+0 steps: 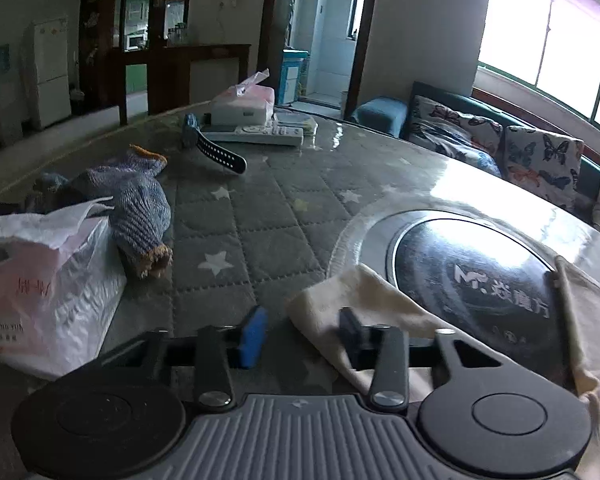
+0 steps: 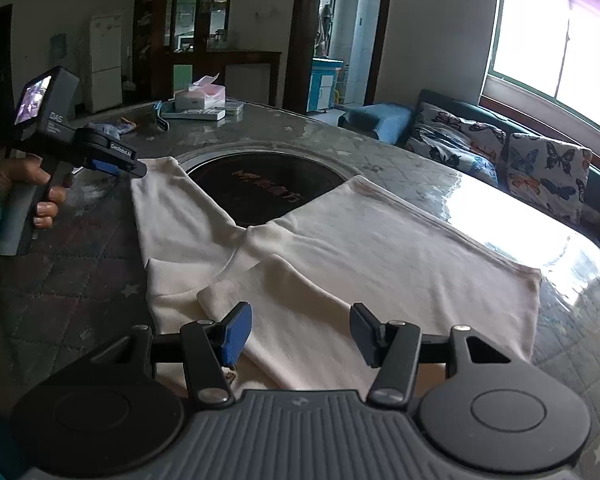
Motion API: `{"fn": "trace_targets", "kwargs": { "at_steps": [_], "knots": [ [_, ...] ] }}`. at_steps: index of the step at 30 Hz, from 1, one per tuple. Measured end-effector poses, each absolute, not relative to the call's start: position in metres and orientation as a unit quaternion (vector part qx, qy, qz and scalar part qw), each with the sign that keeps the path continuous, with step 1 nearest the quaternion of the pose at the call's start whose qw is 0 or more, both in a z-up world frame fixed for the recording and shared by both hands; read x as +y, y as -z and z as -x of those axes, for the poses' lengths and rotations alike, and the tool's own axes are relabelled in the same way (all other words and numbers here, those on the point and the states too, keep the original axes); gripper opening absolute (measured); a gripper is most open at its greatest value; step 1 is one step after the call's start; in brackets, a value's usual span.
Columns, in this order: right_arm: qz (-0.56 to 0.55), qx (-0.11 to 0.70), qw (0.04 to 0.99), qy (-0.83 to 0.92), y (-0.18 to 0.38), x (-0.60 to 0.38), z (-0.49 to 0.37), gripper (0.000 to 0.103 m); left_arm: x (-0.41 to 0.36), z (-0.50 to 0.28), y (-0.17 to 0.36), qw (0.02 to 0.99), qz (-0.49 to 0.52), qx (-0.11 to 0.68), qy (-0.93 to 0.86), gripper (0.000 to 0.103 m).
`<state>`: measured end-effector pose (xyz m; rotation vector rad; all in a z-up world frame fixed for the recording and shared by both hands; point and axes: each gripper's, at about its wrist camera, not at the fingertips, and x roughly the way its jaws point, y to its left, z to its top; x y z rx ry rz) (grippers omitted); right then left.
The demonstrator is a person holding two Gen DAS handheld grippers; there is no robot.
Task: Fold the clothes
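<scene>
A cream garment (image 2: 340, 256) lies spread on the table, its two legs reaching either side of a round black cooktop (image 2: 266, 188). One leg end (image 1: 340, 312) lies just under my left gripper (image 1: 304, 330), which is open and empty. In the right wrist view the left gripper (image 2: 134, 168) hovers at that far leg end. My right gripper (image 2: 300, 332) is open and empty, low over the near folded part of the garment.
A quilted star-pattern table cover (image 1: 236, 216) lies under glass. On it are a blue knitted item (image 1: 136, 204), a white plastic bag (image 1: 48, 292), a watch (image 1: 216, 152), a remote (image 1: 260, 134) and a tissue box (image 1: 242, 106). A sofa with butterfly cushions (image 2: 540, 168) stands at the right.
</scene>
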<state>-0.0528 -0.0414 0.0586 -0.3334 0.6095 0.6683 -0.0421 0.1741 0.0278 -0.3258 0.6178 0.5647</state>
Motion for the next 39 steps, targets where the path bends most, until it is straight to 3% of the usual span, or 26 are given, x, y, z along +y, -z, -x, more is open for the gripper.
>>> {"fn": "trace_targets", "kwargs": {
  "at_steps": [3,16,28,31,35,39],
  "knots": [
    [0.152,0.292,0.89,-0.315,-0.06,-0.048,0.057,0.055,0.172,0.042,-0.032,0.903,0.168,0.292,-0.265,0.008],
    [0.062,0.286,0.925,-0.244,-0.071,-0.114,0.063,0.055,0.029,0.062,-0.131,0.967,0.148,0.206,-0.002,0.006],
    [-0.001,0.296,0.94,-0.171,-0.061,-0.173,0.074,0.055,-0.1,0.044,-0.099,0.942,0.103,0.264,0.181,0.007],
    [-0.008,0.3,0.94,-0.164,-0.058,-0.179,0.075,0.055,-0.108,0.042,-0.088,0.934,0.089,0.289,0.193,0.012],
    [-0.012,0.303,0.938,-0.17,-0.059,-0.179,0.073,0.055,-0.098,0.046,-0.082,0.932,0.074,0.3,0.191,0.046],
    [-0.017,0.308,0.933,-0.185,-0.061,-0.172,0.067,0.052,-0.059,0.062,-0.084,0.946,0.061,0.279,0.153,0.058]
  ]
}}
